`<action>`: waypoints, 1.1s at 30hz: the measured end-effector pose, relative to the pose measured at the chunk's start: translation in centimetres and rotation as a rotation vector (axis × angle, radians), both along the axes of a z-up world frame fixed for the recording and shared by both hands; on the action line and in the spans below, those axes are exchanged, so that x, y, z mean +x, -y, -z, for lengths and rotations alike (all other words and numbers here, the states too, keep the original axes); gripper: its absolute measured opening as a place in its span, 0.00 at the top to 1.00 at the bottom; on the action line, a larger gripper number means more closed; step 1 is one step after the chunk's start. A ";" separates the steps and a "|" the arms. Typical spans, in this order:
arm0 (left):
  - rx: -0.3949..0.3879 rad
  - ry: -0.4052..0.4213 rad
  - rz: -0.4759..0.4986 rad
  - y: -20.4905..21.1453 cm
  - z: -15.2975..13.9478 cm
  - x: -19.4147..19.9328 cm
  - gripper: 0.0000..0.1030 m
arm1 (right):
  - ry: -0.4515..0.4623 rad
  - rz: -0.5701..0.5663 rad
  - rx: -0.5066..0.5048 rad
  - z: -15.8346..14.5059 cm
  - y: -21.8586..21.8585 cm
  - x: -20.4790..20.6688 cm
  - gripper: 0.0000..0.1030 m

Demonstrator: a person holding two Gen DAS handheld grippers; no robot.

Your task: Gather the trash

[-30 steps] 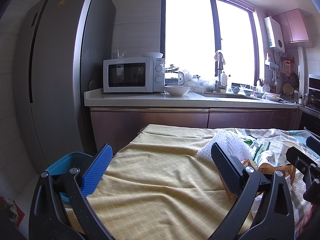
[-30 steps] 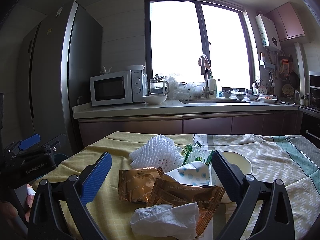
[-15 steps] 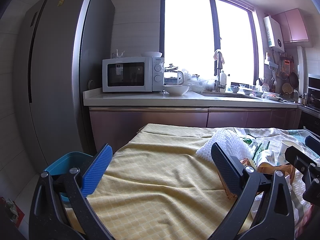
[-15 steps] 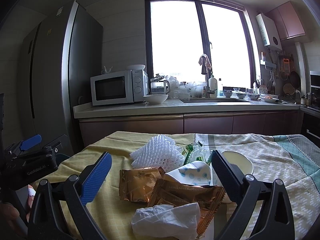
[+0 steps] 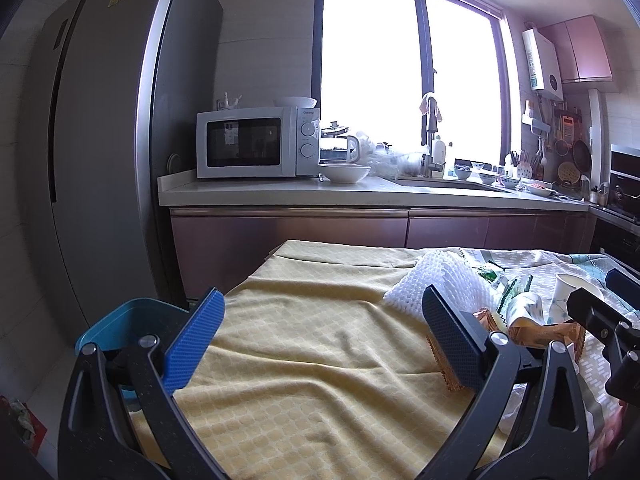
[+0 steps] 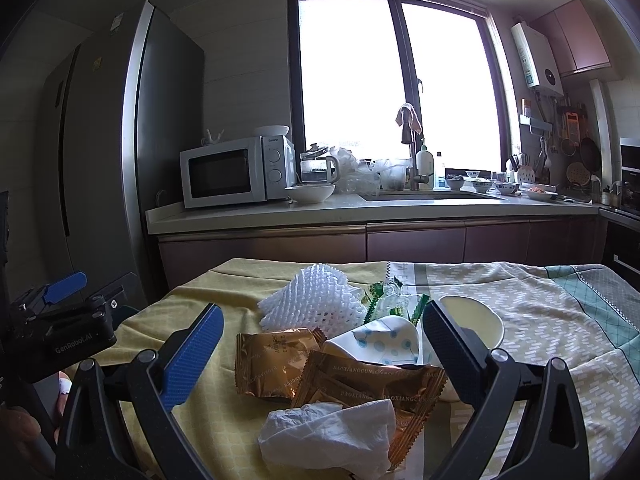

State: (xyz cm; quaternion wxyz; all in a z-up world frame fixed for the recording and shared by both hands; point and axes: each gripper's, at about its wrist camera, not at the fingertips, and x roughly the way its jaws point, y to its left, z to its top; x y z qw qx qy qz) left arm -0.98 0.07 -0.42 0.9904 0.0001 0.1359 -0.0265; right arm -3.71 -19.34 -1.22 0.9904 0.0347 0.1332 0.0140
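Note:
A heap of trash lies on the cloth-covered table: a crumpled white tissue (image 6: 332,434), two golden-brown snack wrappers (image 6: 372,384), a crushed dotted paper cup (image 6: 380,344), a white foam fruit net (image 6: 316,300) and green wrappers (image 6: 396,304). My right gripper (image 6: 320,354) hovers open just above the heap, with the wrappers and tissue between its fingers. My left gripper (image 5: 320,340) is open over bare yellow cloth, left of the foam net (image 5: 444,284). A blue bin (image 5: 124,328) shows behind its left finger, off the table's left edge.
A white bowl (image 6: 476,320) sits right of the heap, and a paper cup (image 5: 568,292) shows in the left wrist view. Beyond the table run a kitchen counter (image 5: 360,196) with a microwave (image 5: 256,142), and a tall fridge (image 5: 100,140) on the left.
Both grippers stay open and nearly still; the views have shifted only slightly.

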 end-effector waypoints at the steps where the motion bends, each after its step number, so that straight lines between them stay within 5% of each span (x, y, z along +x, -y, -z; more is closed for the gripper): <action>1: 0.002 -0.005 0.009 0.2 0.1 0.1 0.05 | -0.004 0.000 0.001 0.1 0.1 0.0 0.06; 12: 0.019 -0.172 0.266 4.1 2.5 3.6 0.05 | -0.133 -0.016 0.049 2.5 2.4 -0.4 0.06; 17: 0.008 -0.294 0.384 6.6 4.3 6.6 0.08 | -0.204 -0.050 0.084 3.9 2.9 -0.5 0.16; 22: -0.021 -0.413 0.459 8.4 6.5 9.3 0.24 | -0.226 -0.090 0.076 4.4 2.4 -0.8 0.23; 27: -0.083 -0.502 0.511 9.4 7.9 10.7 0.53 | -0.256 -0.128 0.081 5.0 1.9 -0.6 0.34; 33: -0.130 -0.530 0.536 9.7 8.5 11.2 0.75 | -0.304 -0.178 0.107 5.7 1.7 0.1 0.66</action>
